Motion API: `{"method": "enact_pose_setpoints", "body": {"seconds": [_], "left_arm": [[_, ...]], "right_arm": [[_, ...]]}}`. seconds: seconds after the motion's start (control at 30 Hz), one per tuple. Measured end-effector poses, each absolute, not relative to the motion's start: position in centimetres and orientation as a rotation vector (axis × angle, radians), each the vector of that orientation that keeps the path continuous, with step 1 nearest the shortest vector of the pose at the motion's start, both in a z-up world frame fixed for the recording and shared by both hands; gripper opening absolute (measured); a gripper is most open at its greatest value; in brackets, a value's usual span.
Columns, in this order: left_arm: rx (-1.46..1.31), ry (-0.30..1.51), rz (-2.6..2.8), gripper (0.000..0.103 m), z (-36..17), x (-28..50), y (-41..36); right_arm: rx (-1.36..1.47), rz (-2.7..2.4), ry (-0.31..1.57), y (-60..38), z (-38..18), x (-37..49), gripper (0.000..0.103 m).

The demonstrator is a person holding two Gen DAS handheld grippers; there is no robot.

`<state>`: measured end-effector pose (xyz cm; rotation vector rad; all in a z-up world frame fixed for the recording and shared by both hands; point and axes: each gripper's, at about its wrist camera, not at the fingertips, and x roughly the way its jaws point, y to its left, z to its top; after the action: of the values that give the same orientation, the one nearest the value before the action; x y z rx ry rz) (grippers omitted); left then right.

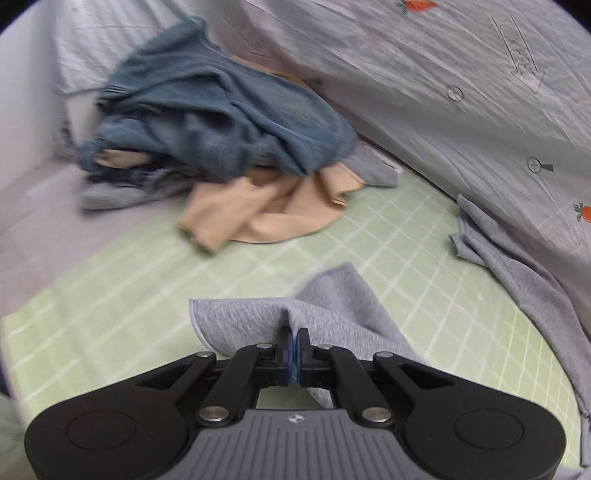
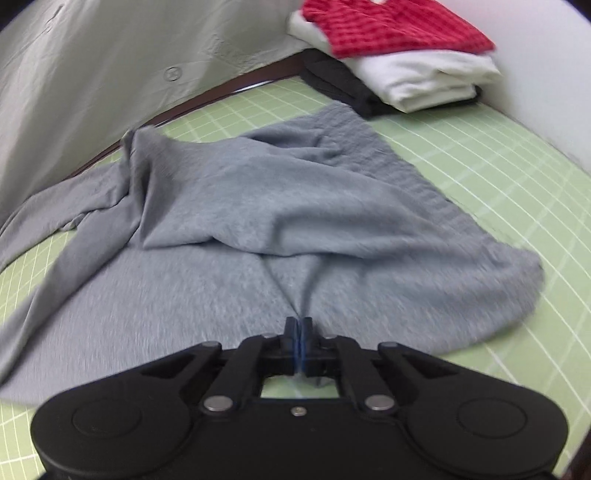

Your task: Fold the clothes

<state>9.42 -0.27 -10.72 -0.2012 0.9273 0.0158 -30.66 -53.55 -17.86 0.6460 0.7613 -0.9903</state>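
A grey garment (image 2: pixel 258 206) lies spread and rumpled on the green checked mat (image 2: pixel 498 177). My right gripper (image 2: pixel 298 326) is shut on its near edge, the cloth pulled into a ridge at the jaws. My left gripper (image 1: pixel 294 334) is shut on another part of the grey garment (image 1: pixel 251 317), a corner folded over the fingers. More of the grey cloth (image 1: pixel 517 266) trails off at the right of the left wrist view.
A heap of unfolded clothes sits at the back left: blue-green cloth (image 1: pixel 221 107) over a tan garment (image 1: pixel 266 210). A folded stack with a red checked item (image 2: pixel 399 26) on white cloth (image 2: pixel 424 81) stands at the back right. A pale patterned sheet (image 1: pixel 461 92) hangs along the mat's far side.
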Motion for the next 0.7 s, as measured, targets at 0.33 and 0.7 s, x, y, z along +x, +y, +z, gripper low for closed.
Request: {"method": "enact_pose_setpoints", "body": {"seconds": [0.33, 0.7], "left_arm": [[-0.169, 0.911, 0.172, 0.0, -8.4, 5.8, 3.7], [-0.206, 0.901, -0.137, 0.038, -9.4, 11.0, -7.6]], "right_arm": [[0.604, -1.006, 0.826, -53.3, -18.2, -34.0, 0.001], [0.601, -1.007, 0.826, -53.4, -18.3, -33.5, 0.003]]}}
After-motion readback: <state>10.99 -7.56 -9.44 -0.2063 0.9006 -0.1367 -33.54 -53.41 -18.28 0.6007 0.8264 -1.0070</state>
